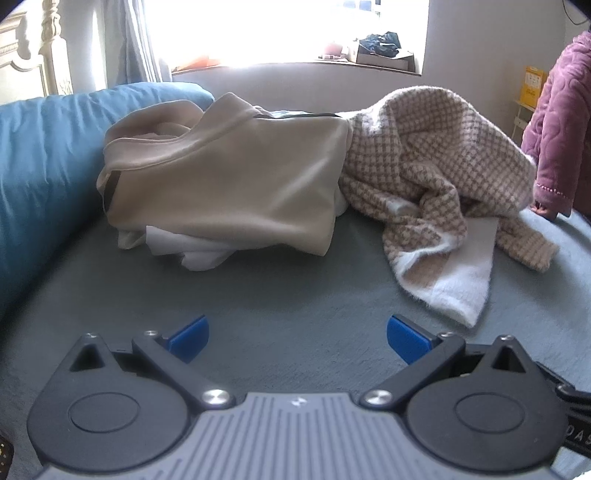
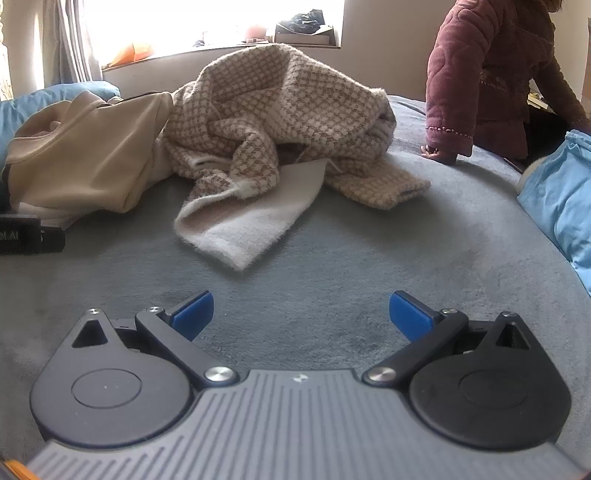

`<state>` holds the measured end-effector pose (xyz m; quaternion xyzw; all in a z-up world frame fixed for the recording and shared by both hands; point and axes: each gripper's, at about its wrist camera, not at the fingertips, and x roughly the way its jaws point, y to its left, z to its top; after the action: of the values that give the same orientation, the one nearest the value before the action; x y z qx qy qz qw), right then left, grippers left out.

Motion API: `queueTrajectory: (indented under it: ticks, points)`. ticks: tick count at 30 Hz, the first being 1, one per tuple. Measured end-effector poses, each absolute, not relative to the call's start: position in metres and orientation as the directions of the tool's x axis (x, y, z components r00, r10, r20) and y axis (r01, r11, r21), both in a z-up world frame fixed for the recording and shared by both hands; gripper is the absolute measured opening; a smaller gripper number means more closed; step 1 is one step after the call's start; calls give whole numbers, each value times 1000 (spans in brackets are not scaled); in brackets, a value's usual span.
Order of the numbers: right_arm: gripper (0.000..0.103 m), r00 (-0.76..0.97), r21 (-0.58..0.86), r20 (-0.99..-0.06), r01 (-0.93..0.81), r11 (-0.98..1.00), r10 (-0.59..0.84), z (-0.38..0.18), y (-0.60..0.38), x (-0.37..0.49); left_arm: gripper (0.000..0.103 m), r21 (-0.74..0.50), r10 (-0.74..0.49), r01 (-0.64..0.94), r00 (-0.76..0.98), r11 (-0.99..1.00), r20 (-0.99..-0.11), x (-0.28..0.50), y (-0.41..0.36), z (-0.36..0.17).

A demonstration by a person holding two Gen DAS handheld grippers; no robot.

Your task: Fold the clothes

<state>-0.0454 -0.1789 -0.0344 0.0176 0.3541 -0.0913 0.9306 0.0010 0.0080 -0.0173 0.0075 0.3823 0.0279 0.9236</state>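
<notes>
Left gripper (image 1: pixel 297 338): blue pads (image 1: pixel 192 338) spread wide, nothing between them, low over grey bedcover (image 1: pixel 288 295). Right gripper (image 2: pixel 301 314): likewise wide, pads (image 2: pixel 408 314) apart and empty, over same bedcover (image 2: pixel 332 280). Ahead of left gripper, apart from it: beige garment (image 1: pixel 236 177), loosely folded, lying over white cloth (image 1: pixel 192 247) that sticks out at its lower edge; dark strip at its left edge. Touching beige garment on its right: checked knit (image 1: pixel 436 147), brown-and-cream, crumpled in a heap, with plain cream end (image 1: pixel 454 280) trailing toward the gripper. In right view: checked knit (image 2: pixel 266 114) straight ahead, heaped, cream end (image 2: pixel 251 229) nearest the pads but not touching; beige garment (image 2: pixel 88 155) to its left, against it. Black object (image 2: pixel 29 234) at left edge of right view, beside beige garment; kind not clear. Blue pillow (image 1: pixel 40 162) left of clothes in left view; light blue fabric (image 2: pixel 561 206) at right edge of right view. Person in maroon quilted jacket (image 2: pixel 491 74) at far right side of bed, hand (image 2: pixel 436 153) resting on bedcover, near checked knit. Bright window (image 1: pixel 266 29) behind, with clutter on its sill.
</notes>
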Motion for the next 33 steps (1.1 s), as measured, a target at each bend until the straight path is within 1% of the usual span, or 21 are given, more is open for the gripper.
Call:
queueTrajectory:
  ticks: [19,33]
  points:
    - [102,717,-40,-677,187,982,-164,-38,-183,-44,103,48,59,-36,699,998,-712,0,6,-22]
    - [102,711,-33,-684,191,981,-162,-42,-184,-44,103,32,28,-7,695,999,-718,-1,1,-27]
